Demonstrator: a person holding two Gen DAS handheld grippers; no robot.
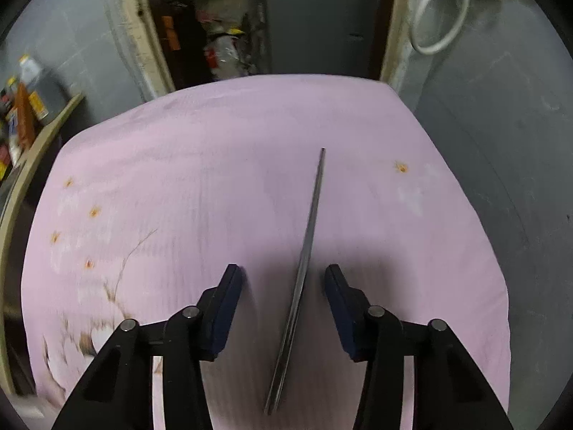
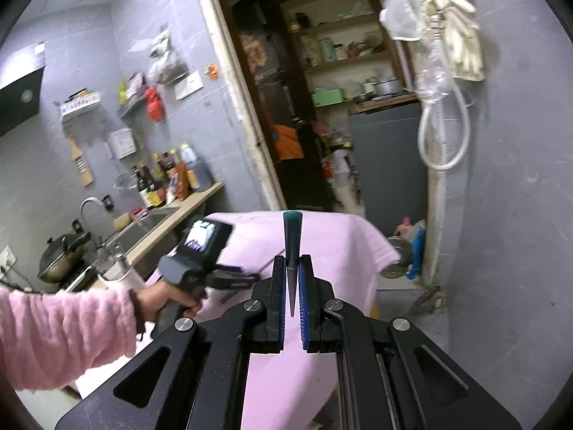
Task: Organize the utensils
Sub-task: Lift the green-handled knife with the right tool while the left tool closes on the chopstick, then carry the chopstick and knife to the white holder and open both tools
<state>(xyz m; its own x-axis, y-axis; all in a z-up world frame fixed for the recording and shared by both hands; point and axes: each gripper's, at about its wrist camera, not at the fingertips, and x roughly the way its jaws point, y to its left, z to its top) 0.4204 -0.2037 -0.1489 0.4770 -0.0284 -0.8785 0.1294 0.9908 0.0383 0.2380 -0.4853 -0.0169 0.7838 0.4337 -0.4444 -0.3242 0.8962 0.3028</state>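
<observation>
A long thin dark metal utensil [image 1: 302, 272] lies on the pink cloth [image 1: 215, 165], seen edge-on and running away from me. My left gripper [image 1: 283, 279] stands over it, open, with one pad on either side of the utensil and clear gaps to both. In the right wrist view my right gripper [image 2: 292, 259] is raised above the cloth [image 2: 336, 243] and shut on a utensil with a dark teal handle [image 2: 292, 229]. Its handle points away and its narrow metal end lies between the pads. A hand in a pink sleeve [image 2: 64, 333] holds the left device.
The kitchen counter [image 2: 186, 208] at the left carries a sink, sauce bottles [image 2: 157, 179] and a pot [image 2: 61, 254]. An open doorway [image 2: 322, 125] with shelves lies beyond the cloth's far edge. A grey wall with a hanging hose [image 2: 444, 136] stands at the right.
</observation>
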